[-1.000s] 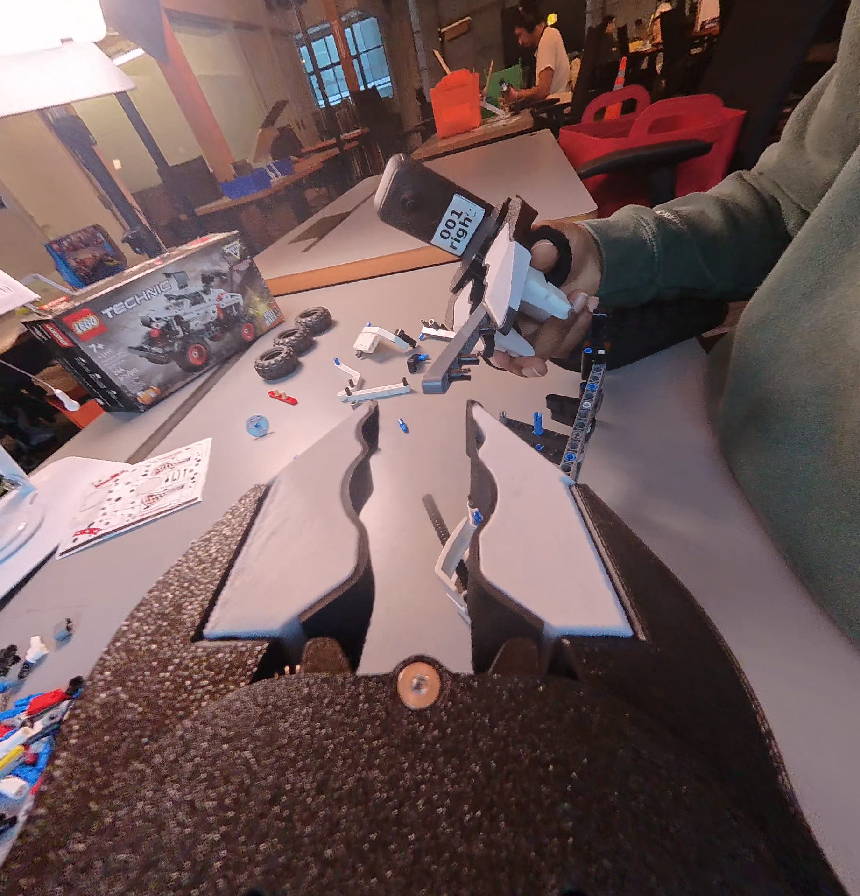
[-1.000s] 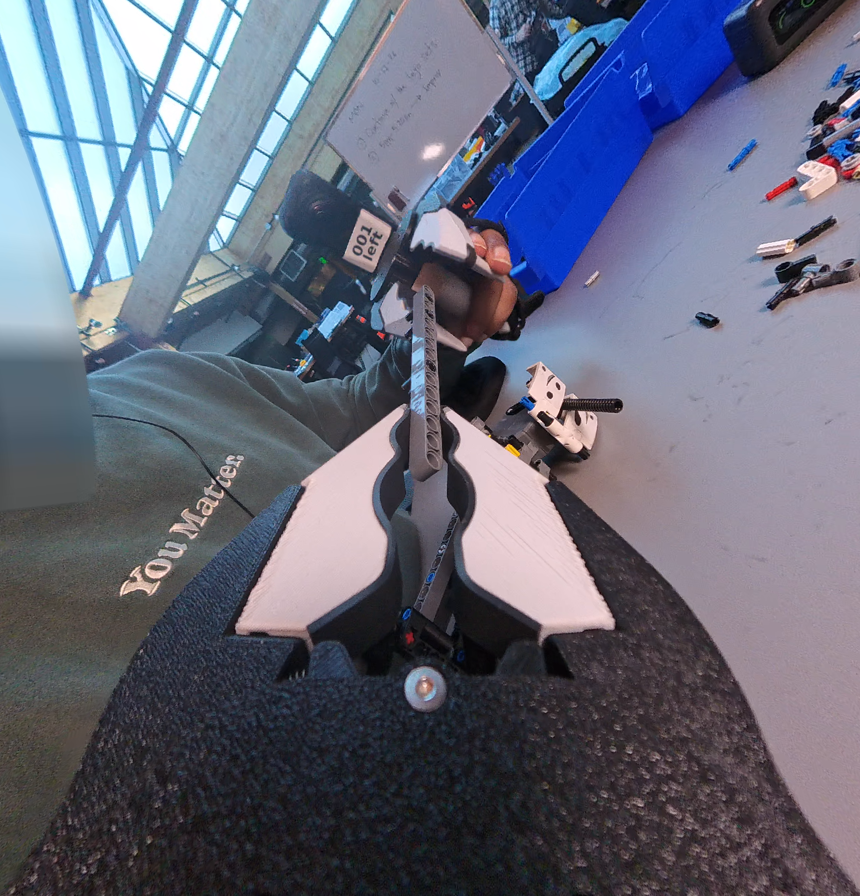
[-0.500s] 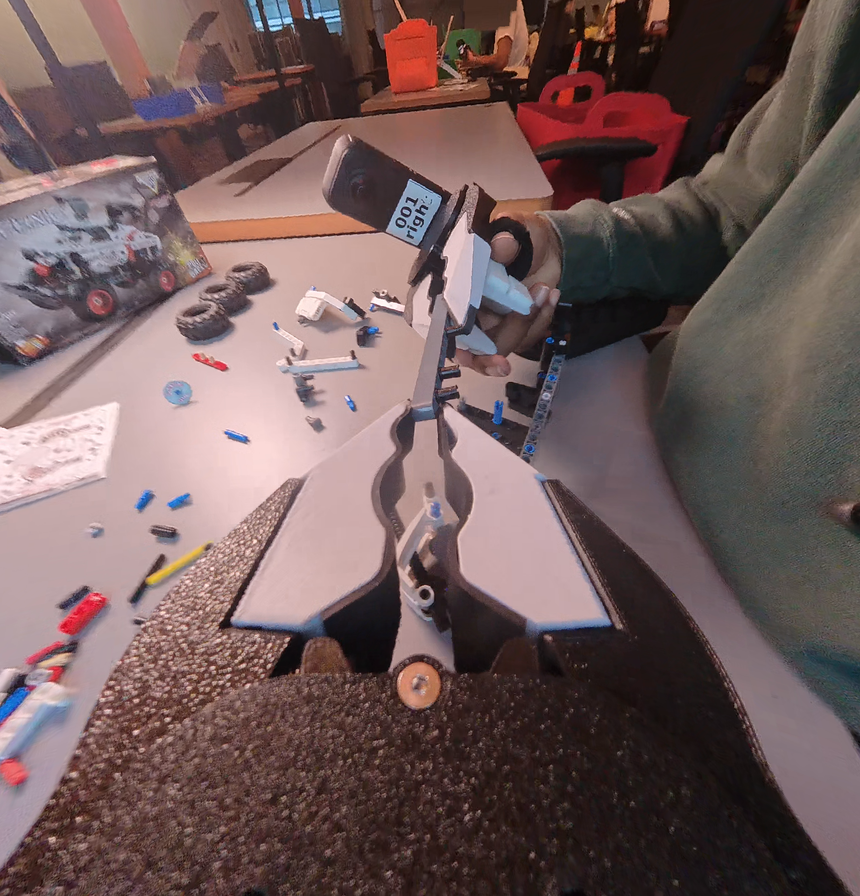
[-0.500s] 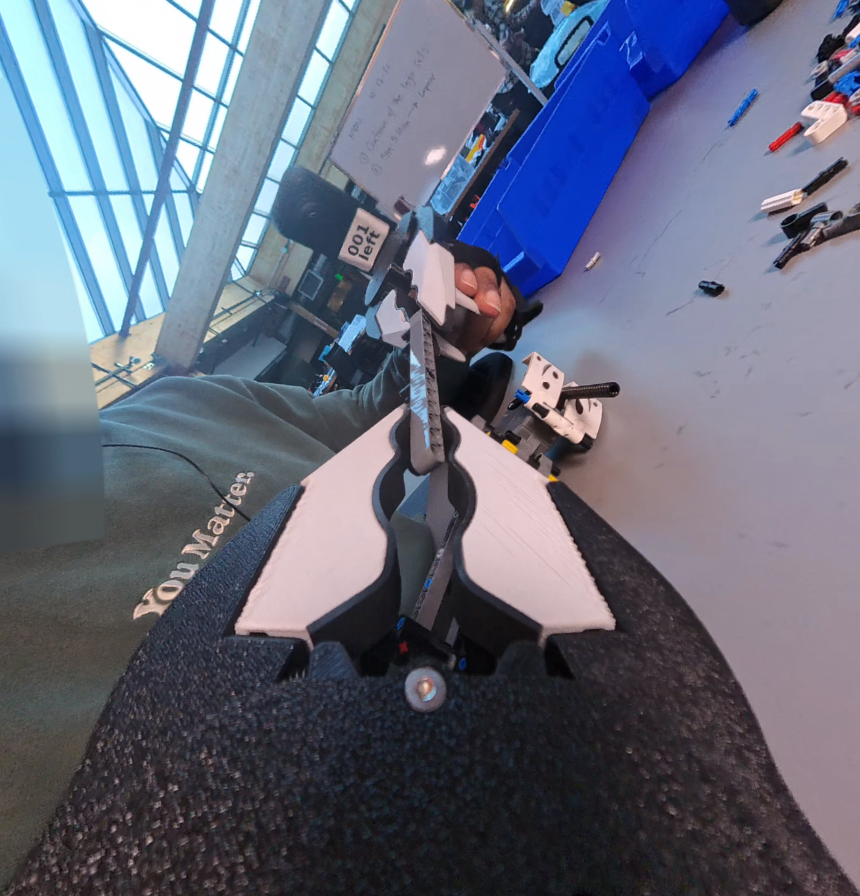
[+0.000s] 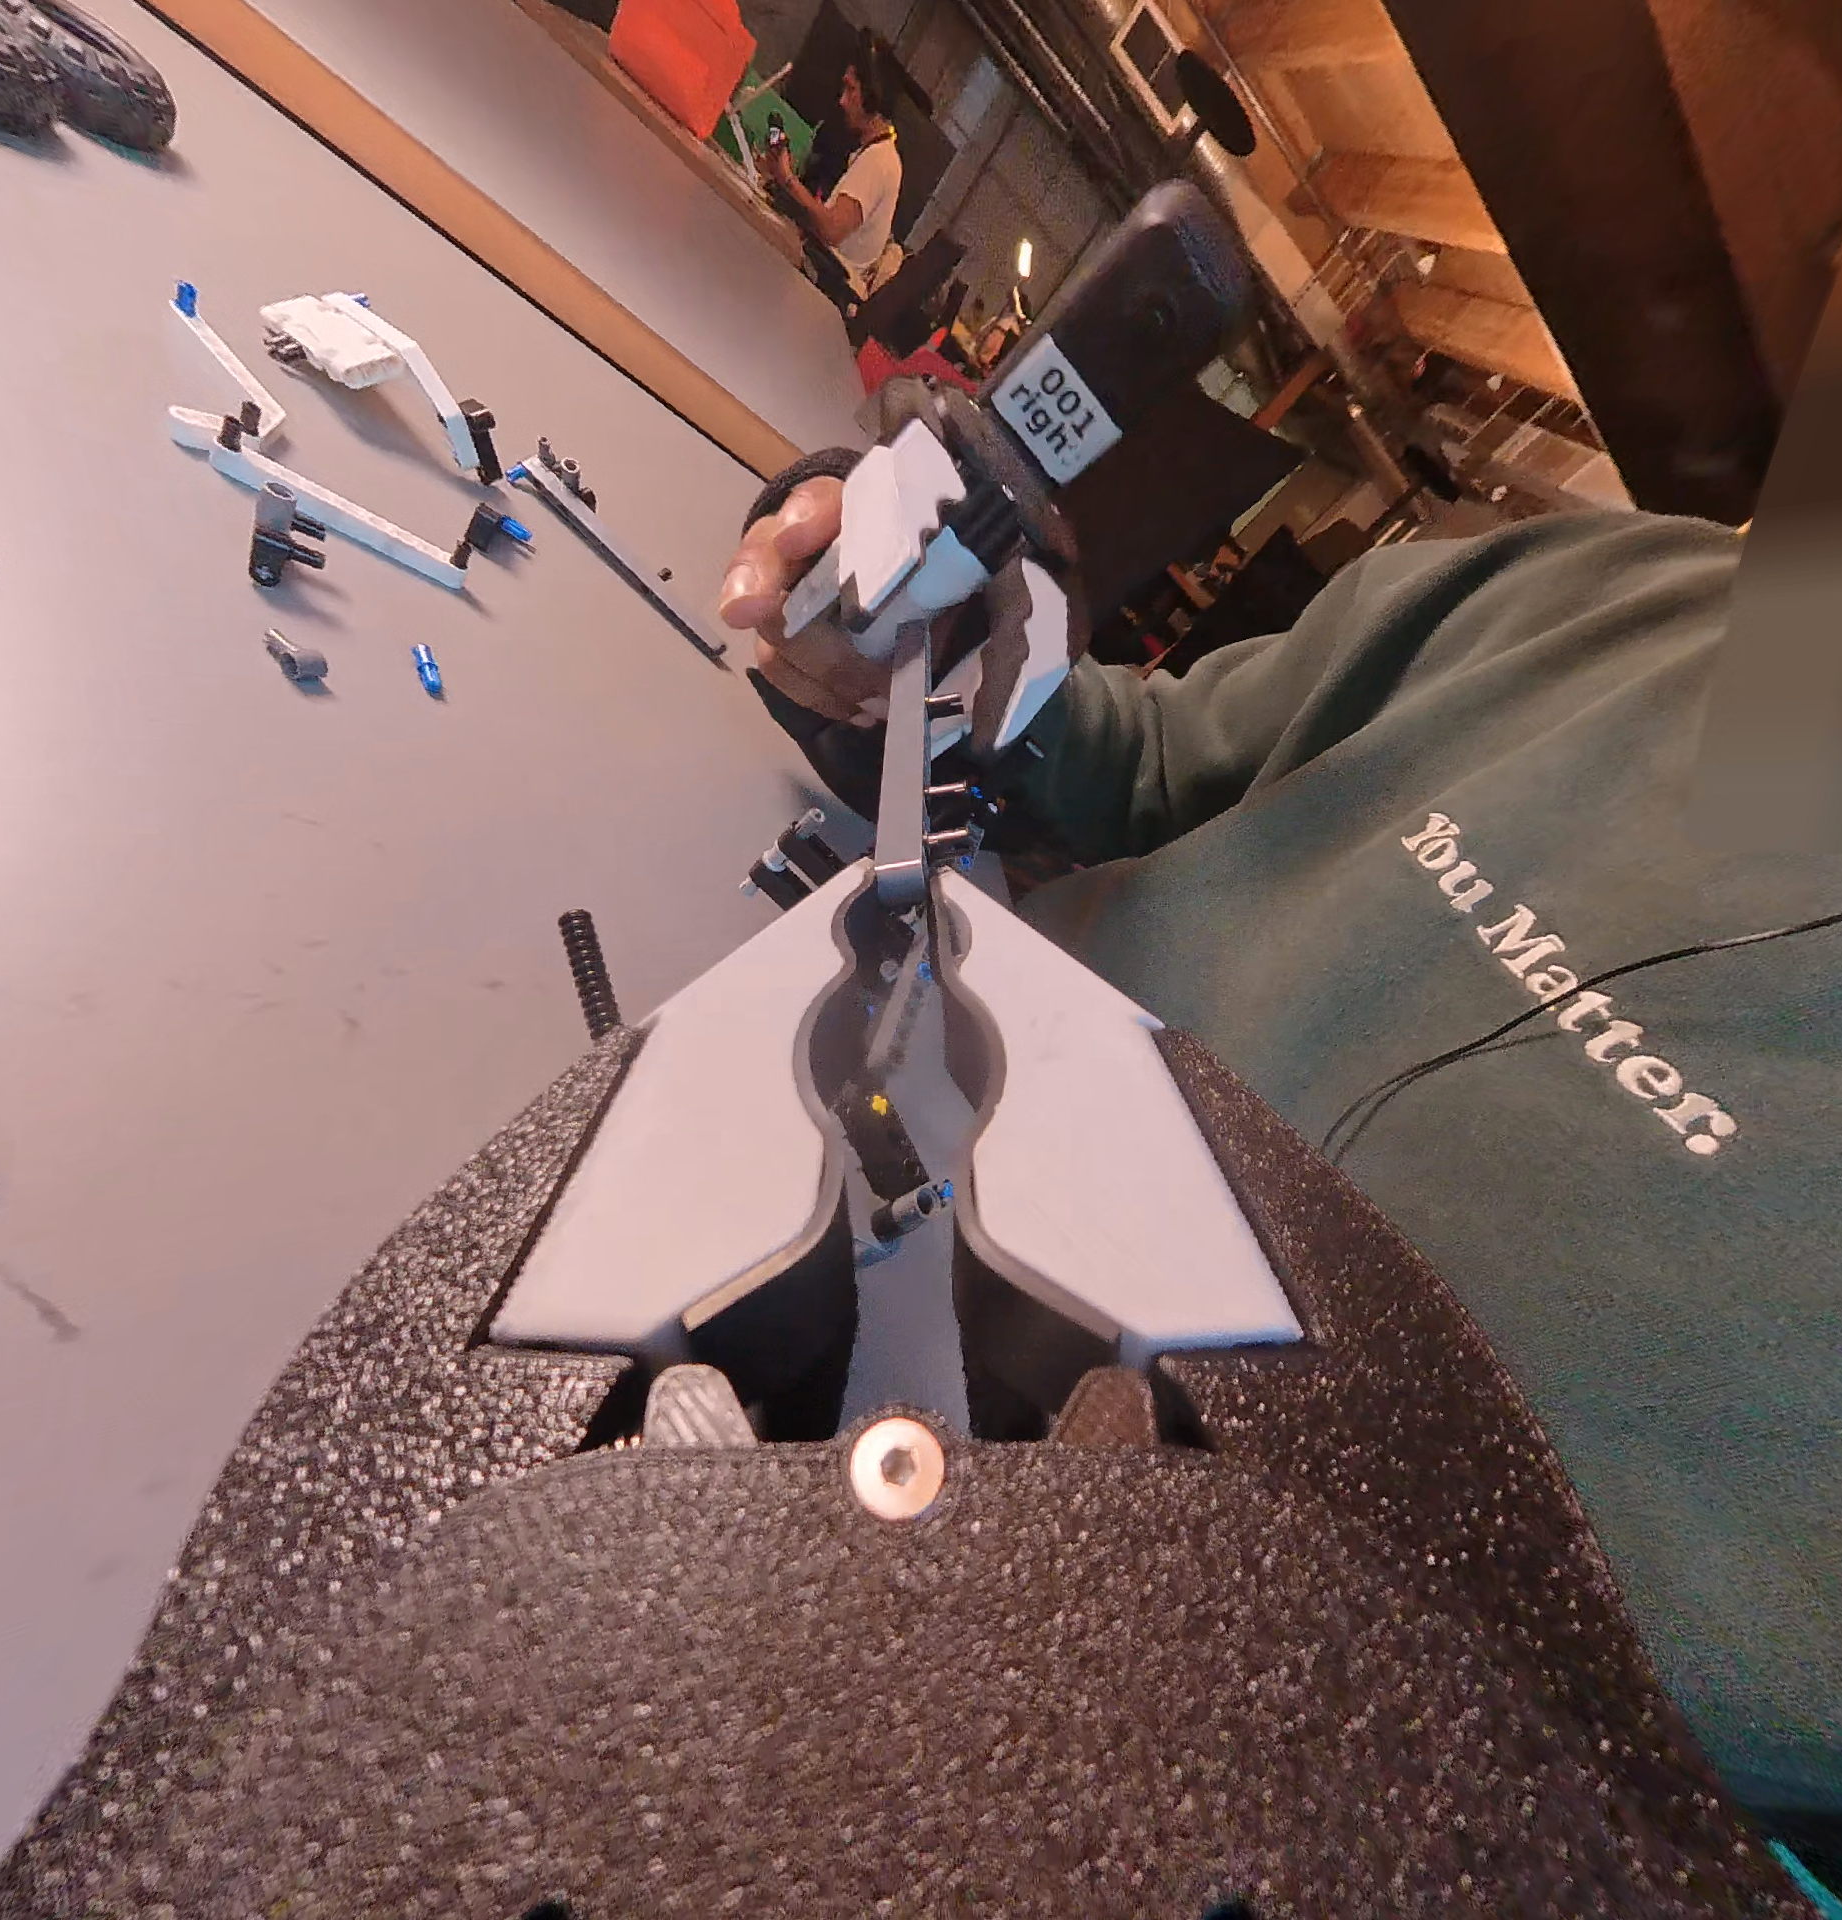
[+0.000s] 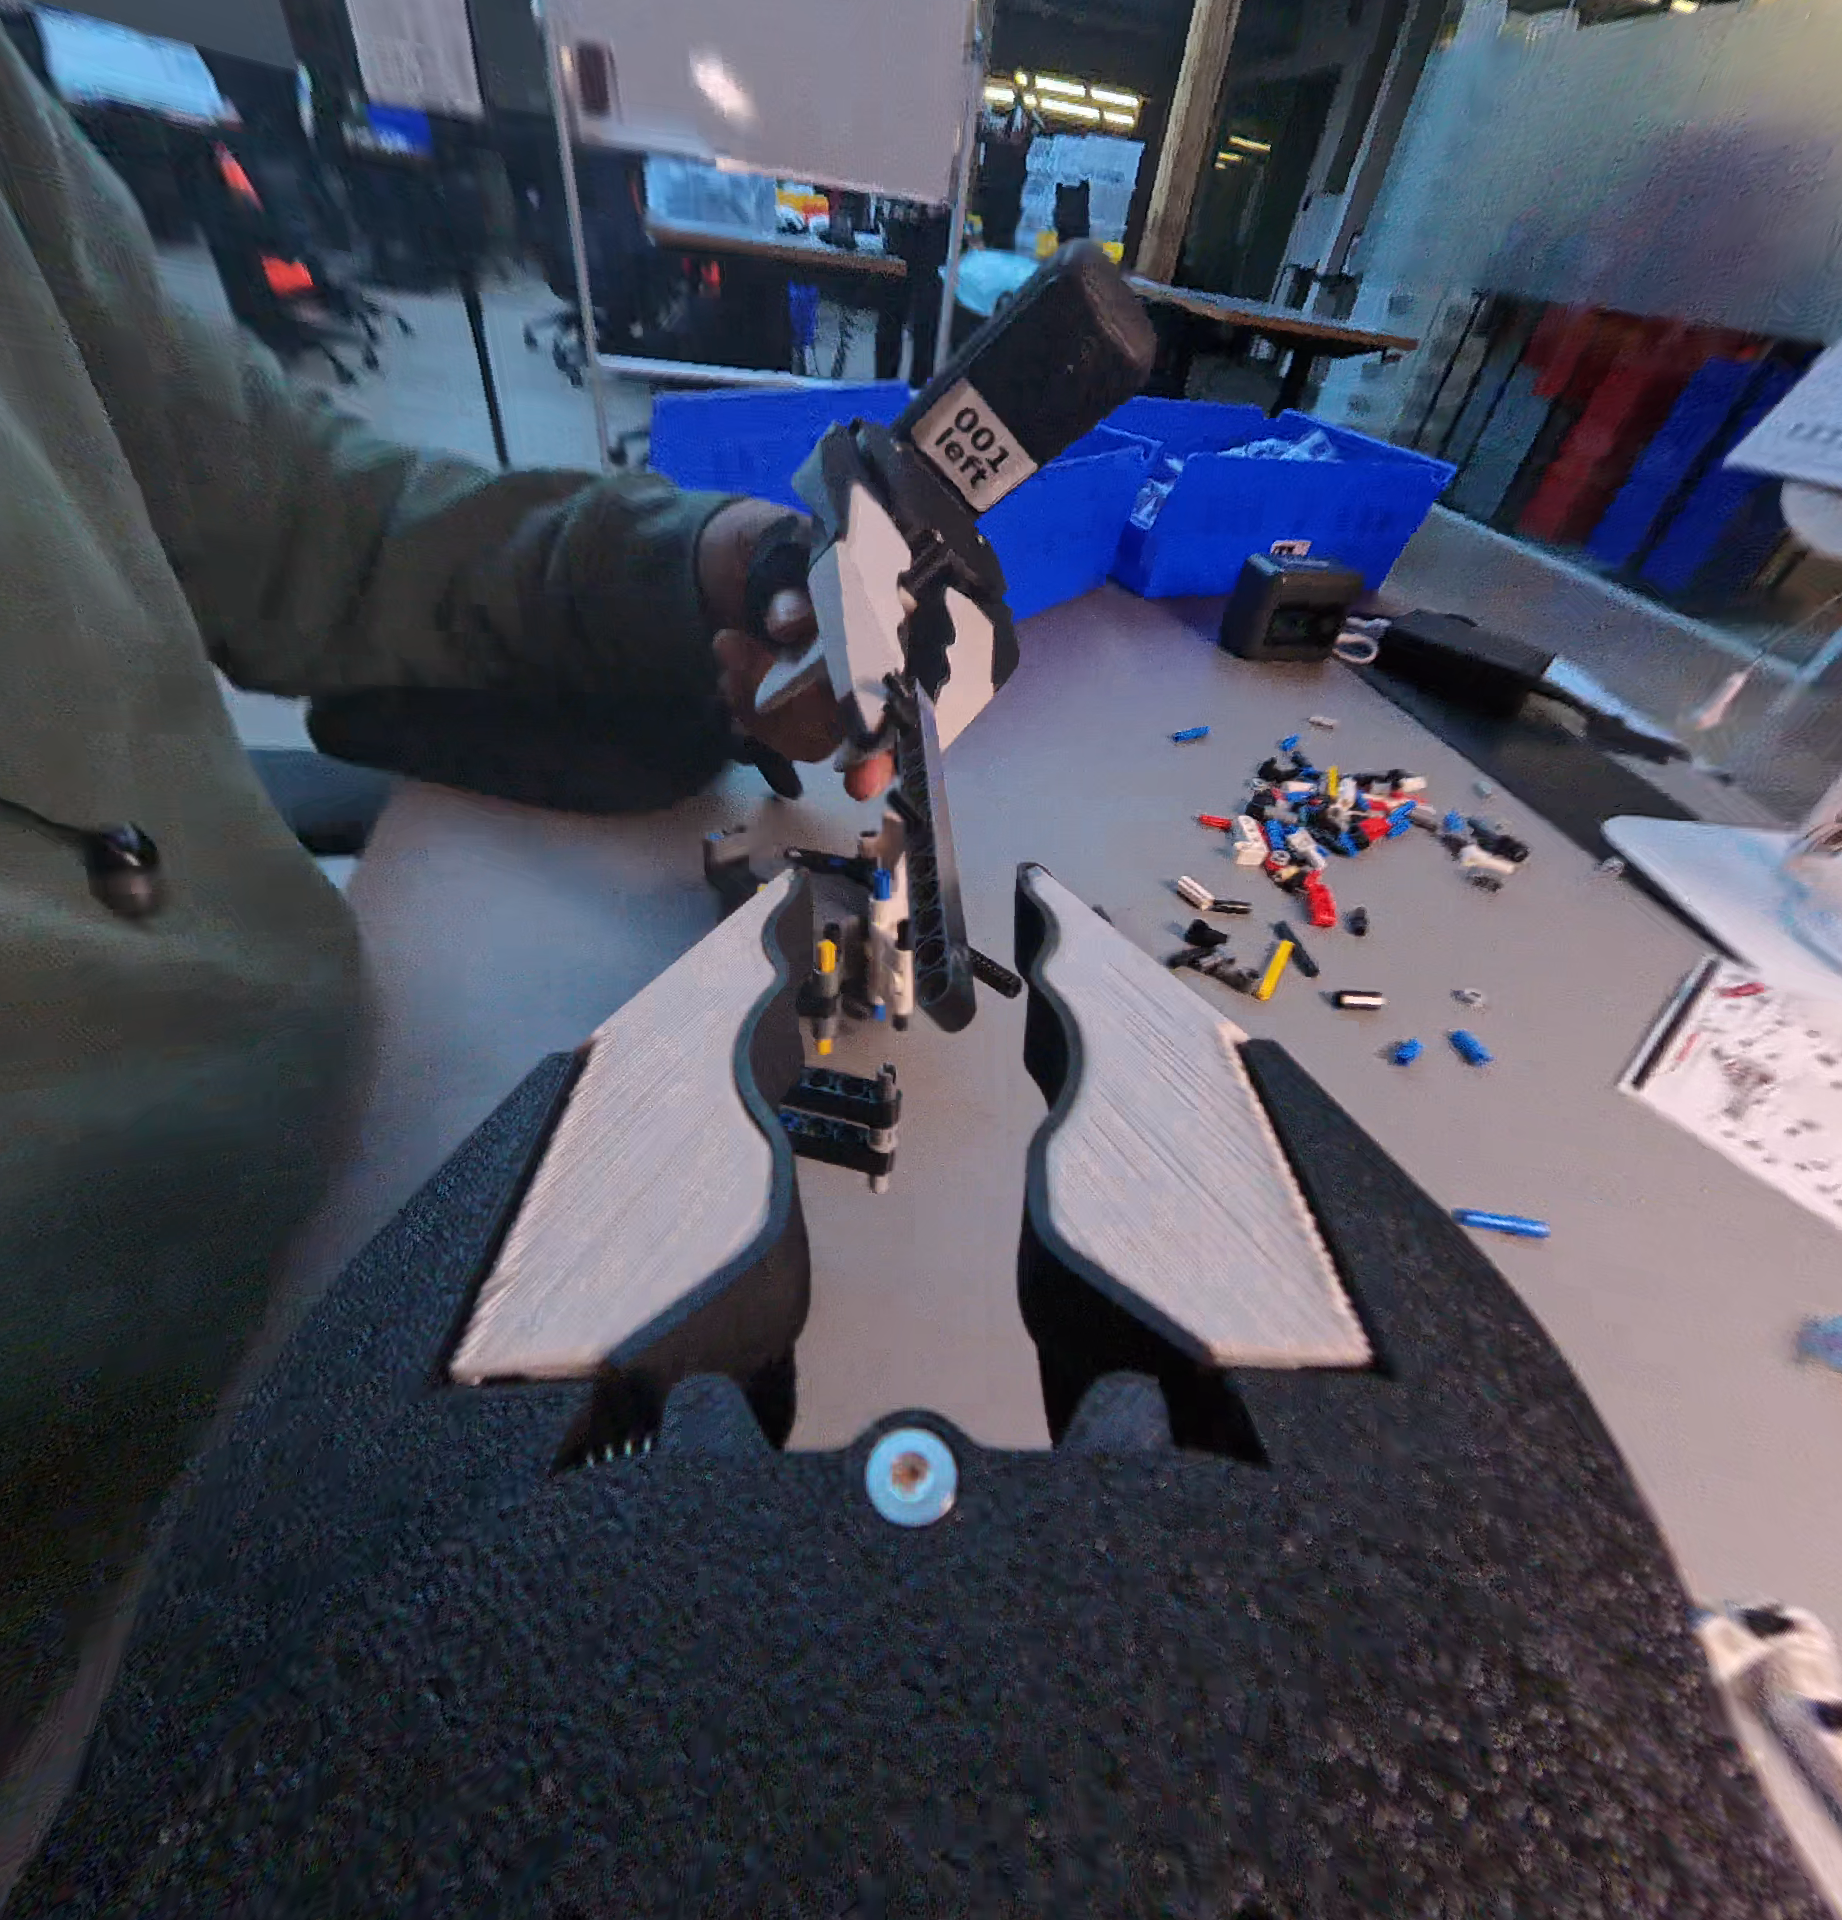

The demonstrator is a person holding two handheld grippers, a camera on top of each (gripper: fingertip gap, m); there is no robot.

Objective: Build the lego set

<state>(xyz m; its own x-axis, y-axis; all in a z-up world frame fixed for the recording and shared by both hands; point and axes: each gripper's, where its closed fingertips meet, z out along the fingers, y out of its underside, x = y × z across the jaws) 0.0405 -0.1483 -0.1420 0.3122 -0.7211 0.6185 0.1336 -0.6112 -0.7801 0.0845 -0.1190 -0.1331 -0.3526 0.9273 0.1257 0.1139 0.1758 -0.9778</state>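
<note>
Left hand-held gripper (image 5: 901,896): clenched on far end of grey beam (image 5: 904,769) (far as per right wrist view). Small black-white sub-assy (image 6: 855,966) pinned at beam's near end, all held up off bench (image 6: 1104,727).

Right hand-held gripper (image 6: 906,878): released, jaws wide apart, beam's near end btwn them, touching neither as far as visible.

Long axis: near-to-far, roughly along right fingers, tilted up toward left one.

Key relation: beam straight ahead inside right jaws, slightly left of centre. Probably a hand-over or re-grip; needs little beyond closing, maybe small shift left first.

Risk: pinching protruding pins, not beam flank.

Loose parts (image 6: 1332,821): far right, well apart.
</note>
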